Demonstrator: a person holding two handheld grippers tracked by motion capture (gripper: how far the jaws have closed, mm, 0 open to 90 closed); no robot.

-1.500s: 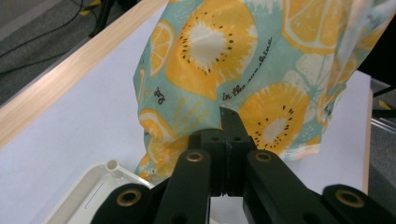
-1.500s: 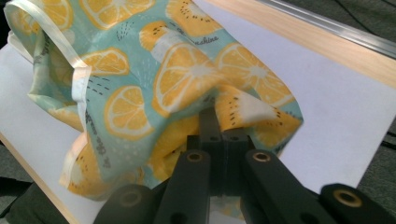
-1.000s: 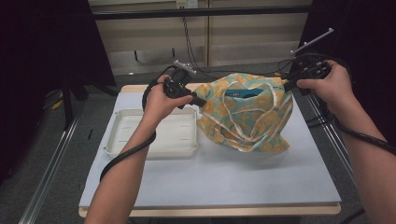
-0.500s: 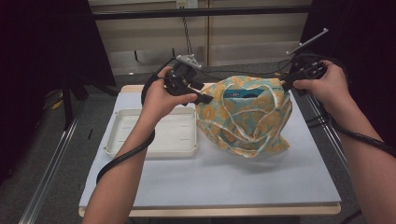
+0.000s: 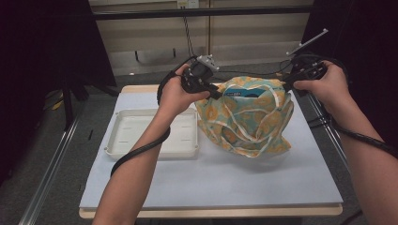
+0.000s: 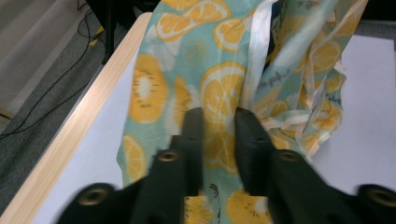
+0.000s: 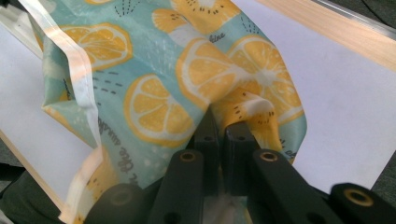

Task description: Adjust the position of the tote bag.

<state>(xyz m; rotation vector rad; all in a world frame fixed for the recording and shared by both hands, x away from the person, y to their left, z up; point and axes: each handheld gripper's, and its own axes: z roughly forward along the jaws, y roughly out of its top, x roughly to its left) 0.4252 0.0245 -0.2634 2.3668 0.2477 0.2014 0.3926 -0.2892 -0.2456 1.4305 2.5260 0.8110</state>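
The citrus-print fabric bag point(image 5: 246, 115) hangs over the table's far right, beside the white tray point(image 5: 150, 136) — right gripper point(image 7: 223, 128) clamps its edge, left gripper point(image 6: 219, 122), jaws just closing, straddles fabric — so pull evenly, mouth open.

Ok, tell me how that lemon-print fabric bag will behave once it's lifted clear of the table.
Probably floppy: the lemon-print bag sags in folds between the left gripper, whose jaws have just been closing with cloth between them, and the right gripper. Likely light, since pinched edges alone hold it up. The loose white straps will likely dangle and may snag.
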